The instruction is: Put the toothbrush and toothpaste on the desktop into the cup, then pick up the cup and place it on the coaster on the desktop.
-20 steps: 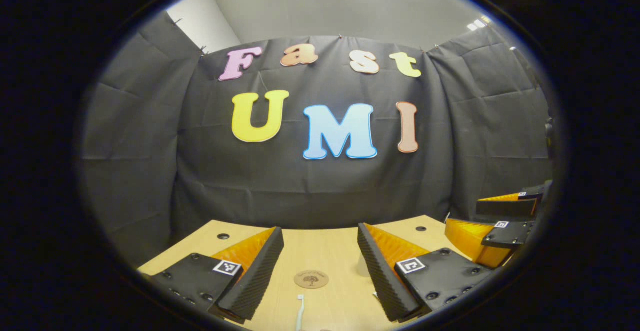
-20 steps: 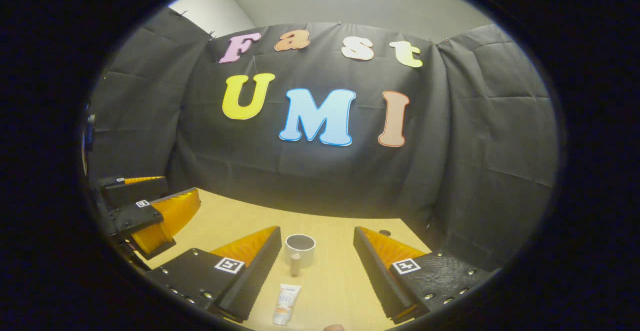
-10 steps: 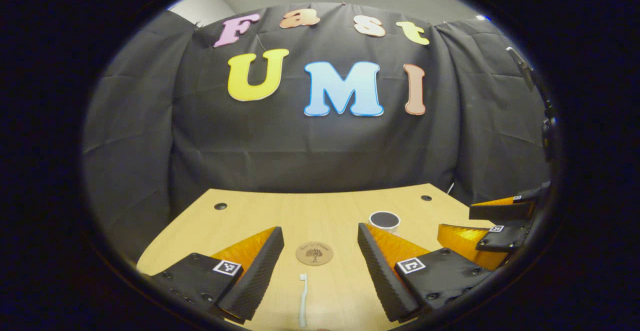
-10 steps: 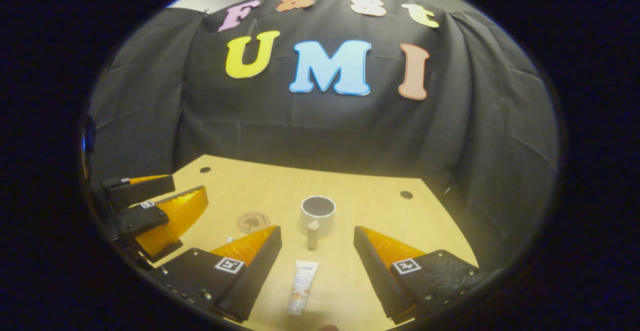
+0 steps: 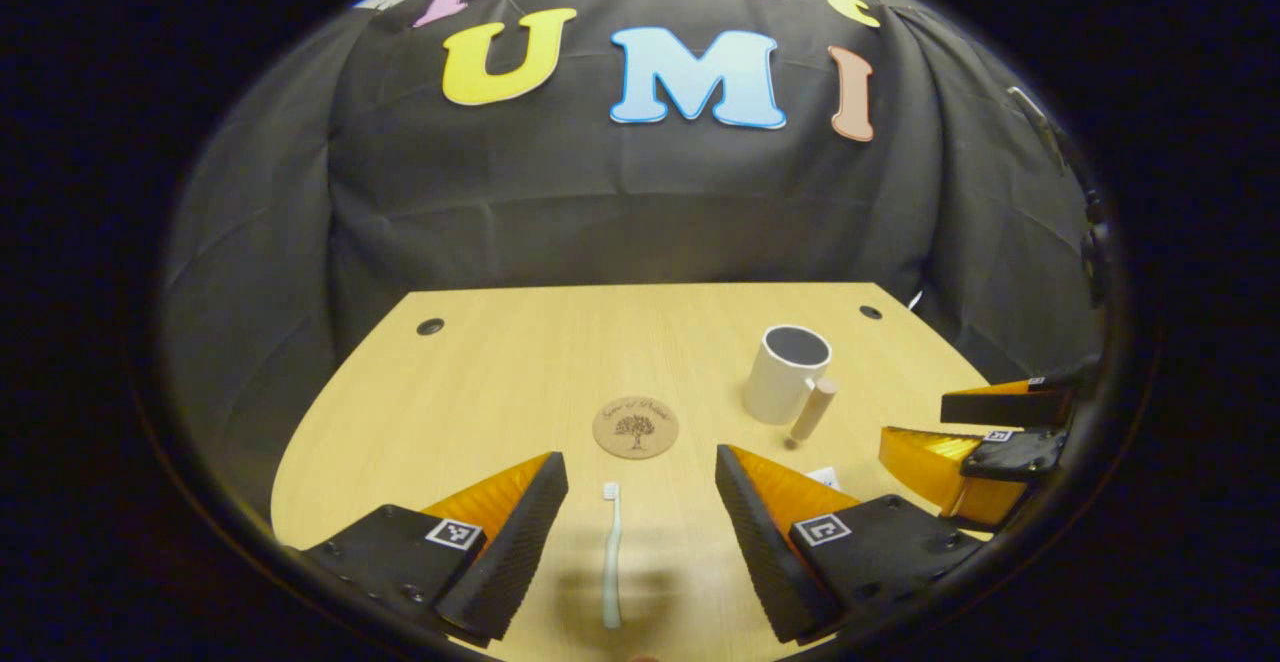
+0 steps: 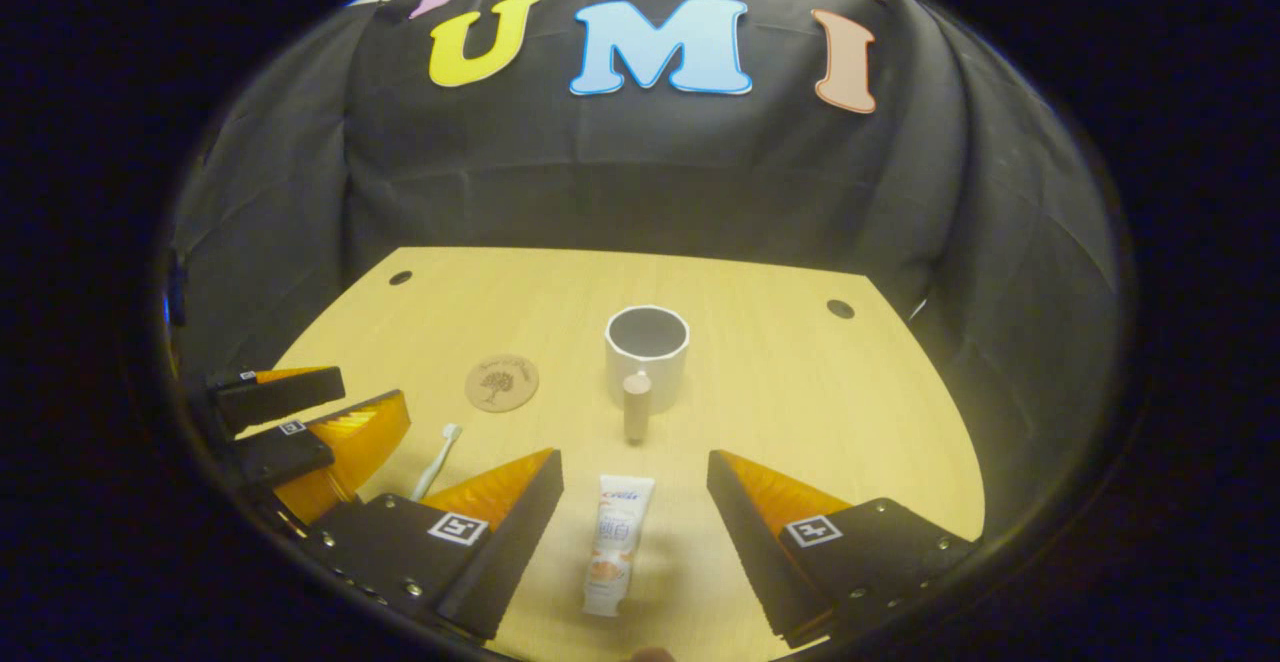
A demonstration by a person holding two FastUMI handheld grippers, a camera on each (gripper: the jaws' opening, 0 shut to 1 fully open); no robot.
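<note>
In the left gripper view, the left gripper (image 5: 641,532) hangs above the desktop (image 5: 480,382) with its 2 fingers spread wide, holding nothing. The toothbrush (image 5: 611,554) lies flat on the desktop in the gap between them, bristle end pointing away toward the coaster (image 5: 635,427), and touches neither finger. The coaster lies just beyond the brush head, apart from it. The cup (image 5: 786,373) stands upright to the right of the coaster, its wooden handle (image 5: 812,409) toward the camera. In the right gripper view, the right gripper (image 6: 635,522) is likewise spread, with nothing between its fingers. The toothpaste (image 6: 616,557) lies flat on the desktop between the 2 fingers, touching neither, cap end toward the camera. The cup (image 6: 647,355) stands upright beyond the tube, apart from it and holding nothing. The left gripper (image 6: 300,422) shows at the left edge of the right gripper view, the toothbrush (image 6: 437,462) just beside it.
</note>
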